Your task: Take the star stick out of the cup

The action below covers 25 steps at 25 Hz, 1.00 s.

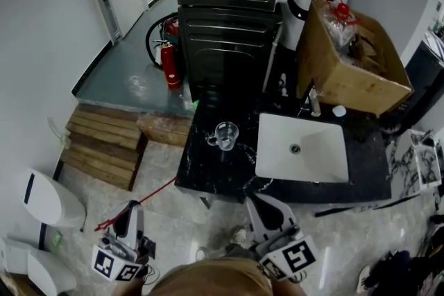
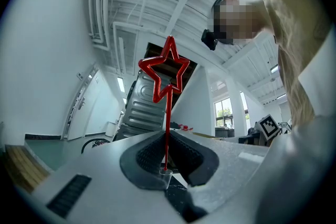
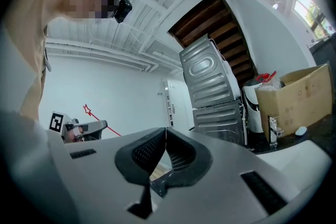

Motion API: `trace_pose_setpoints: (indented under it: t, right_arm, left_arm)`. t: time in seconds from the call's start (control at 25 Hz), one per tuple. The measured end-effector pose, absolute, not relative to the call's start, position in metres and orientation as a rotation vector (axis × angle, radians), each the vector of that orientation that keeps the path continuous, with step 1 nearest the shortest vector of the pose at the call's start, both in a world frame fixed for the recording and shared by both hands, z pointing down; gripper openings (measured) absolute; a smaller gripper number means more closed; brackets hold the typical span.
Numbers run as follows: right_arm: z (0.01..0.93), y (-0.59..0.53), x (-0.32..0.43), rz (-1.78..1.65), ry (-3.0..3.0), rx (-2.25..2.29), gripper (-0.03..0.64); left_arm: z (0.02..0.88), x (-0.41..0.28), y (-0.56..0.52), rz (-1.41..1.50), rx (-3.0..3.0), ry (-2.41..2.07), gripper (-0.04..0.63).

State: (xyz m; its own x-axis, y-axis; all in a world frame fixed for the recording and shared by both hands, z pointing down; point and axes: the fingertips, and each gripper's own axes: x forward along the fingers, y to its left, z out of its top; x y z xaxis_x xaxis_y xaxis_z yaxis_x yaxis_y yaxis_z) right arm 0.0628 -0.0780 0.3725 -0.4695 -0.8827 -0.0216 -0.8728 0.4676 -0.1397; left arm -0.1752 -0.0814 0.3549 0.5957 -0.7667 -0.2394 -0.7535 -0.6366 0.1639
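On your left gripper (image 2: pixel 167 150) the jaws clamp the star stick (image 2: pixel 164 73), lower left in the head view, well apart from the cup (image 1: pixel 225 135) on the table (image 1: pixel 208 177). On your right gripper (image 3: pixel 166 139) the jaws are closed, empty.

Counter (image 1: pixel 208 177): the black top lay open around the cup (image 1: pixel 225 135), with free approach from the front and left edges. The sink (image 1: pixel 267 149) sat just right of the cup. The rear was closed off by stacked metal cabinets (image 1: pixel 229 24). A tilted cardboard box (image 1: pixel 347 73) and a faucet (image 1: pixel 315 102) crowded the back right. The floor at left carried a wooden pallet (image 1: pixel 104 145), fire extinguishers (image 1: pixel 170 66) and a white bin (image 1: pixel 48 201).
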Motion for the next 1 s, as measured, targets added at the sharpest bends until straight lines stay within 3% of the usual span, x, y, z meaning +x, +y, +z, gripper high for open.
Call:
trace_pose_setpoints:
  t: [1.0]
  right_arm:
    - [0.366, -0.077, 0.073, -0.132, 2.584, -1.604, 0.002]
  left_arm:
    - [0.355, -0.18, -0.08, -0.444, 2.764, -1.345, 0.015]
